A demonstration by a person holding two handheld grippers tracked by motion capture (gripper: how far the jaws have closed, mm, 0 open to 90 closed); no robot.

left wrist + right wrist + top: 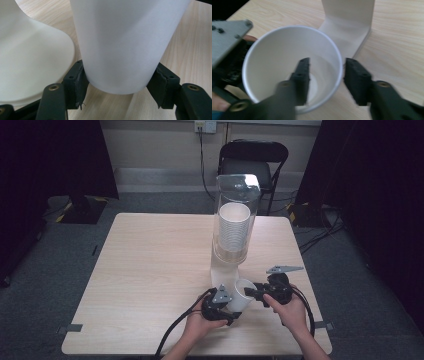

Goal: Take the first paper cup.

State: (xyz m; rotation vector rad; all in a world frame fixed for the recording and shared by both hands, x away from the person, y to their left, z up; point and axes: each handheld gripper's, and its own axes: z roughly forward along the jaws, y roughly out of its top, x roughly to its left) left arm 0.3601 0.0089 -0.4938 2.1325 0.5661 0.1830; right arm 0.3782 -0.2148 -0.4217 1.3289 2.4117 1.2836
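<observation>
Gripping the white paper cup near its base, the left tool is clenched on its sides just in front of the cup dispenser. The cup's long axis tilts, mouth pointing up and toward the right tool. That tool straddles the rim, one jaw inside, one outside, not visibly pinching the wall, above the table.

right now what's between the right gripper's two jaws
In the right gripper view, the rim wall of the white paper cup stands between them: one jaw of the right gripper is inside the cup, the other outside.
</observation>
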